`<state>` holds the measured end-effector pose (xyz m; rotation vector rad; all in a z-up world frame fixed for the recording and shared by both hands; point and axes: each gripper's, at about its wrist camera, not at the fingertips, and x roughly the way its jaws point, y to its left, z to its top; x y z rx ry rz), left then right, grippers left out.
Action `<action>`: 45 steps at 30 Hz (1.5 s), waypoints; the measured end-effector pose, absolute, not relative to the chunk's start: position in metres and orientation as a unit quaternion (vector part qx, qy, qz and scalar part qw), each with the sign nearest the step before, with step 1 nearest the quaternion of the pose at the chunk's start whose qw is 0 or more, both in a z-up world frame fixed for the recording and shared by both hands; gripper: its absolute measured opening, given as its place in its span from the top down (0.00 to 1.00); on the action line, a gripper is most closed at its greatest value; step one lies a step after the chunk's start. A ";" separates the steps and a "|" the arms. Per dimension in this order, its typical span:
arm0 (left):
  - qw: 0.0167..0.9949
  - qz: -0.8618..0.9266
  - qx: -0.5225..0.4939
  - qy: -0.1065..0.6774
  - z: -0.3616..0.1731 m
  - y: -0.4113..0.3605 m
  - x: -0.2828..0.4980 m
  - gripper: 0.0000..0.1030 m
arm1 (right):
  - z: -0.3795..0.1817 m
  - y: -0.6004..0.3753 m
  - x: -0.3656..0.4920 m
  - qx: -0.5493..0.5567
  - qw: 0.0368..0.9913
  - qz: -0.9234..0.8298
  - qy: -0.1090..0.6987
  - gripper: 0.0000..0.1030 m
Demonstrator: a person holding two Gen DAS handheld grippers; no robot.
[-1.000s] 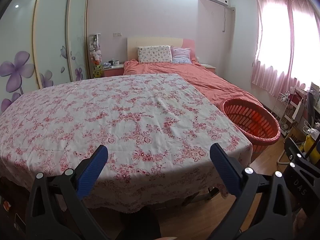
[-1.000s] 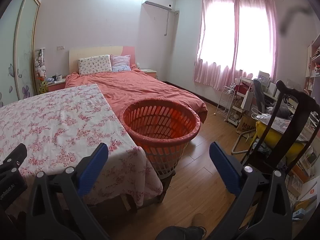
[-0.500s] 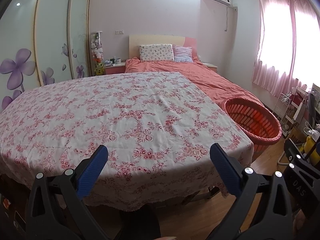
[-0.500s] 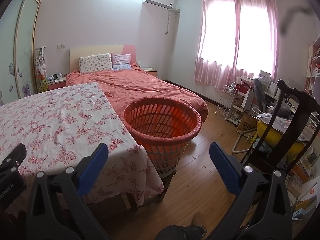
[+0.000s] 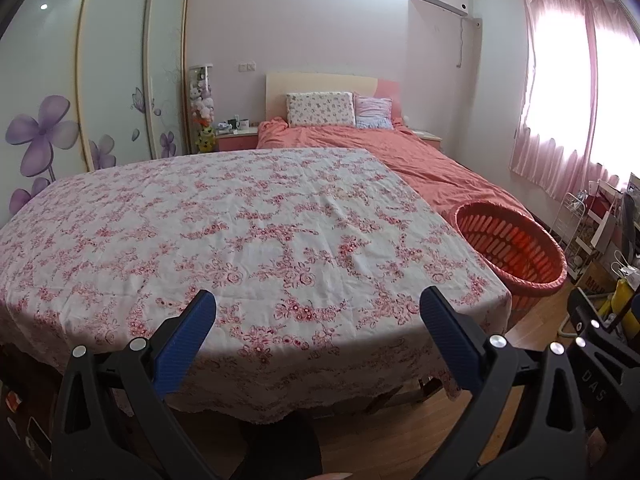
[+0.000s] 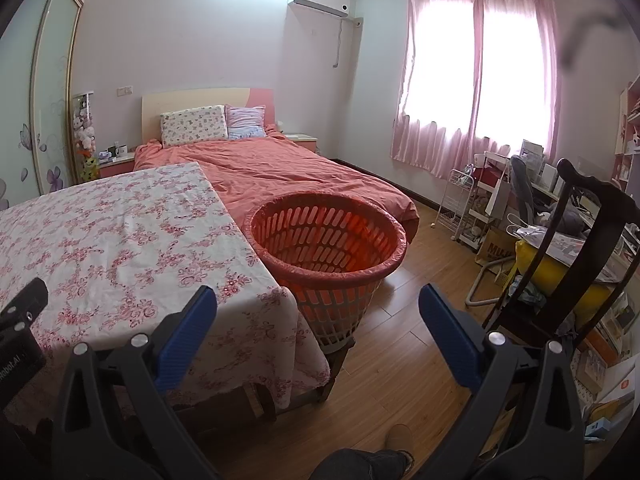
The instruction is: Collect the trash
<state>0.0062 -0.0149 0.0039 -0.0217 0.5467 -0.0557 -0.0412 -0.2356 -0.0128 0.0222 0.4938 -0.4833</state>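
Hovering short of the table's [image 5: 248, 216] near edge, the left gripper [image 5: 318, 330] holds its blue fingers [image 5: 188, 336] wide apart with nothing between them, and the flowered cloth [image 5: 280, 264] ahead lies flat and bare right out to its rim. No trash shows on that cloth in either view. Over on the other side, the right gripper [image 6: 318, 326] is just as wide, fingers [image 6: 448, 336] spread and empty, looking past the table's right corner [image 6: 280, 292] where the cloth [image 6: 120, 248] hangs down. Tucked against that right edge sits the red basket [image 6: 328, 240], touching the draped cloth, its round mouth open and facing up; from the left view the basket [image 5: 516, 240] peeks out beyond the table's far right edge. Behind both lies the bed [image 6: 288, 172], its foot just past the basket. Bare wood floor [image 6: 404, 352] opens to the right of the basket, running out to a dark chair [image 6: 580, 248] and a white rack [image 6: 468, 208] along the window wall.
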 end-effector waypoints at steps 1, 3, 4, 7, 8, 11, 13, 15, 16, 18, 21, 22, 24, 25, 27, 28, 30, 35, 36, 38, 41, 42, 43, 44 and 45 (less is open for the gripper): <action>0.963 -0.026 -0.011 0.267 0.005 -0.014 0.006 0.03 | -0.013 -0.236 -0.042 0.011 0.941 -0.237 0.242 0.04; 0.964 -0.025 -0.013 0.264 0.006 -0.013 0.005 0.03 | -0.013 -0.236 -0.042 0.011 0.941 -0.236 0.242 0.04; 0.965 -0.024 -0.013 0.262 0.007 -0.013 0.004 0.03 | -0.013 -0.236 -0.042 0.010 0.941 -0.236 0.241 0.04; 0.965 -0.022 -0.013 0.260 0.008 -0.013 0.004 0.03 | -0.012 -0.235 -0.042 0.010 0.941 -0.236 0.241 0.04; 0.965 -0.022 -0.014 0.260 0.009 -0.013 0.004 0.03 | -0.012 -0.235 -0.042 0.010 0.941 -0.236 0.241 0.04; 0.965 -0.022 -0.013 0.260 0.009 -0.012 0.004 0.03 | -0.012 -0.235 -0.042 0.010 0.941 -0.236 0.241 0.04; 0.965 -0.022 -0.014 0.260 0.009 -0.012 0.004 0.03 | -0.012 -0.235 -0.042 0.010 0.941 -0.236 0.241 0.04; 0.965 -0.021 -0.013 0.260 0.009 -0.012 0.004 0.03 | -0.012 -0.235 -0.042 0.010 0.941 -0.236 0.241 0.04; 0.965 -0.020 -0.014 0.260 0.009 -0.012 0.004 0.03 | -0.012 -0.235 -0.042 0.010 0.941 -0.236 0.241 0.04; 0.965 -0.020 -0.014 0.260 0.009 -0.011 0.004 0.03 | -0.012 -0.235 -0.042 0.010 0.941 -0.236 0.241 0.04; 0.965 -0.020 -0.015 0.261 0.009 -0.010 0.004 0.03 | -0.012 -0.235 -0.042 0.010 0.941 -0.236 0.241 0.04; 0.965 -0.020 -0.015 0.261 0.009 -0.011 0.004 0.03 | -0.012 -0.235 -0.042 0.010 0.941 -0.236 0.241 0.04; 0.965 -0.020 -0.015 0.261 0.009 -0.011 0.004 0.03 | -0.012 -0.235 -0.042 0.010 0.941 -0.236 0.241 0.04; 0.965 -0.020 -0.015 0.261 0.010 -0.010 0.004 0.03 | -0.012 -0.235 -0.042 0.010 0.941 -0.236 0.241 0.04; 0.965 -0.020 -0.015 0.261 0.009 -0.011 0.004 0.03 | -0.012 -0.235 -0.042 0.010 0.942 -0.236 0.241 0.04; 0.965 -0.020 -0.015 0.261 0.010 -0.010 0.004 0.03 | -0.012 -0.235 -0.042 0.010 0.942 -0.236 0.241 0.04; 0.965 -0.020 -0.016 0.260 0.009 -0.010 0.004 0.03 | -0.012 -0.235 -0.042 0.010 0.941 -0.236 0.241 0.04; 0.966 -0.022 -0.018 0.256 0.010 -0.011 0.002 0.03 | -0.012 -0.235 -0.042 0.010 0.941 -0.236 0.241 0.04; 0.966 -0.022 -0.018 0.256 0.009 -0.011 0.003 0.03 | -0.012 -0.235 -0.042 0.010 0.941 -0.236 0.241 0.04; 0.966 -0.022 -0.018 0.257 0.009 -0.011 0.003 0.03 | -0.012 -0.235 -0.042 0.010 0.941 -0.236 0.241 0.04; 0.966 -0.022 -0.018 0.256 0.010 -0.011 0.003 0.03 | -0.012 -0.235 -0.042 0.010 0.941 -0.236 0.241 0.04; 0.966 -0.022 -0.018 0.256 0.010 -0.011 0.003 0.03 | -0.012 -0.235 -0.042 0.010 0.941 -0.236 0.241 0.04; 0.966 -0.022 -0.017 0.256 0.010 -0.011 0.002 0.03 | -0.012 -0.235 -0.042 0.011 0.941 -0.236 0.241 0.04; 0.966 -0.022 -0.018 0.256 0.010 -0.011 0.003 0.03 | -0.012 -0.235 -0.042 0.010 0.941 -0.236 0.241 0.04; 0.966 -0.022 -0.018 0.256 0.010 -0.011 0.002 0.03 | -0.012 -0.235 -0.042 0.010 0.941 -0.236 0.241 0.04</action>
